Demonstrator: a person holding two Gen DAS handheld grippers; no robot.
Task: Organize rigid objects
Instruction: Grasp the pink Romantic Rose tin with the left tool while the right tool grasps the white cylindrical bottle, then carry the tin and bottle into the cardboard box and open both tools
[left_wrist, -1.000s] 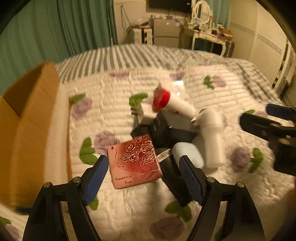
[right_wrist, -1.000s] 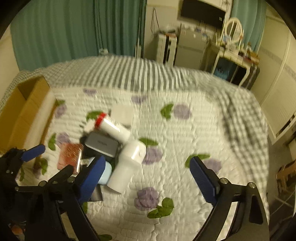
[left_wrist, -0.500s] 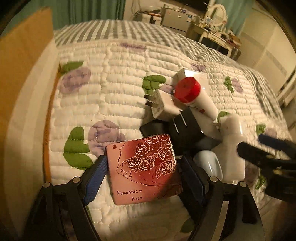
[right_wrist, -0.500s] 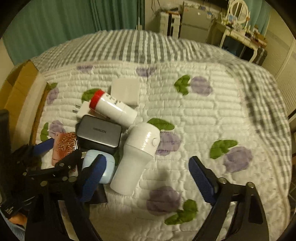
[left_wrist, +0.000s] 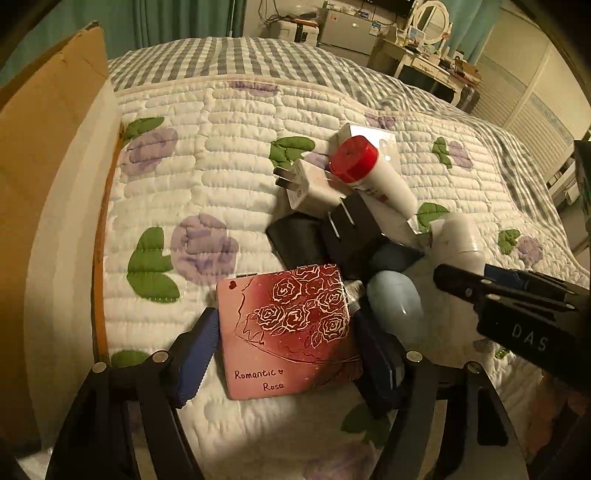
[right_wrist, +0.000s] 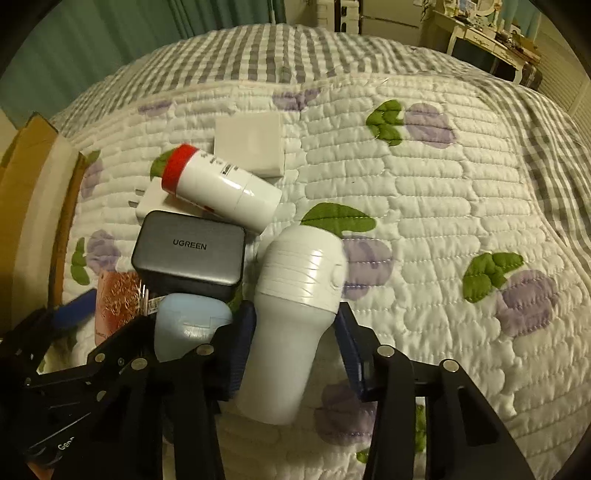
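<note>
On the bed, near its left edge, the right tongs (right_wrist: 291, 343) have just been closing and clench the white bottle (right_wrist: 295, 314); the left tongs (left_wrist: 284, 354) have been narrowing around the rose tin (left_wrist: 284, 332), its left pad not yet touching, likely both for the cardboard box (left_wrist: 40, 184).

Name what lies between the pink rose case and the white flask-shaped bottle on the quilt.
The pale blue case lies between the pink rose case and the white bottle, which shows in both wrist views.

A heap of things lies on the bed (right_wrist: 424, 206): a tube (right_wrist: 221, 188) on a charger (right_wrist: 188, 258), a cardboard box (left_wrist: 40, 155) to its left.
</note>
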